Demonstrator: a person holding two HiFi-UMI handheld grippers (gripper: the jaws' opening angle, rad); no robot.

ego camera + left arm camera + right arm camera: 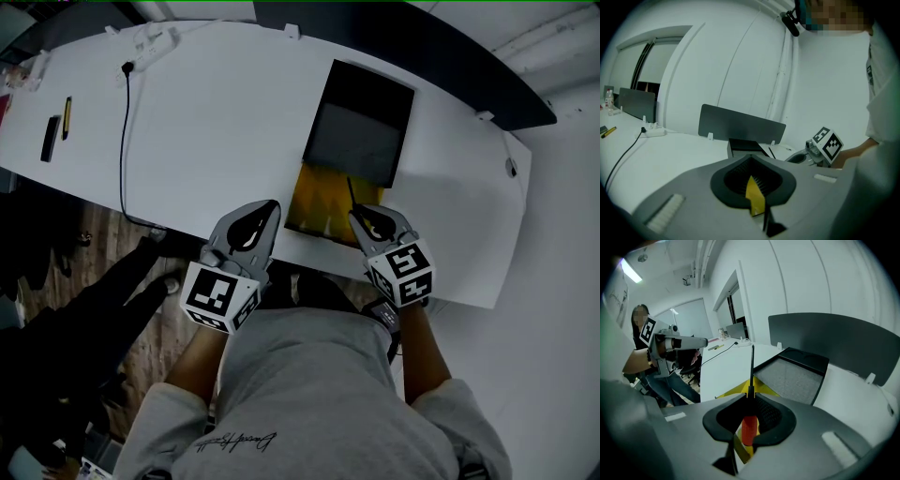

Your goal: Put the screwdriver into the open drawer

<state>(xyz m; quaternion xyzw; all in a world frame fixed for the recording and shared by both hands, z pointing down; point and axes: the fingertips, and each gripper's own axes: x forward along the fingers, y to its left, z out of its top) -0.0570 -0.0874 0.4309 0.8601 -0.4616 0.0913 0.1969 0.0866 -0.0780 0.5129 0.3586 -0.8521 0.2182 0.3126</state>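
Person (309, 394) in grey shirt at 6 o'clock of head view, a gripper in each hand, both over near edge of white worktop (216, 122). Right gripper (360, 218) clamped on screwdriver (352, 194): red handle pinched between jaws in right gripper view, thin black shaft sticking out toward 11 o'clock over open yellow drawer (317, 199). Screwdriver not in drawer yet, held above its near end. Drawer juts from dark box (361, 131), which sits at its 12 o'clock. Left gripper (271, 207) at 9 o'clock of drawer, just beside it, jaws together, nothing held; yellow shows through gap behind tips. Black cable (125, 141) on worktop at 10 o'clock, well apart.
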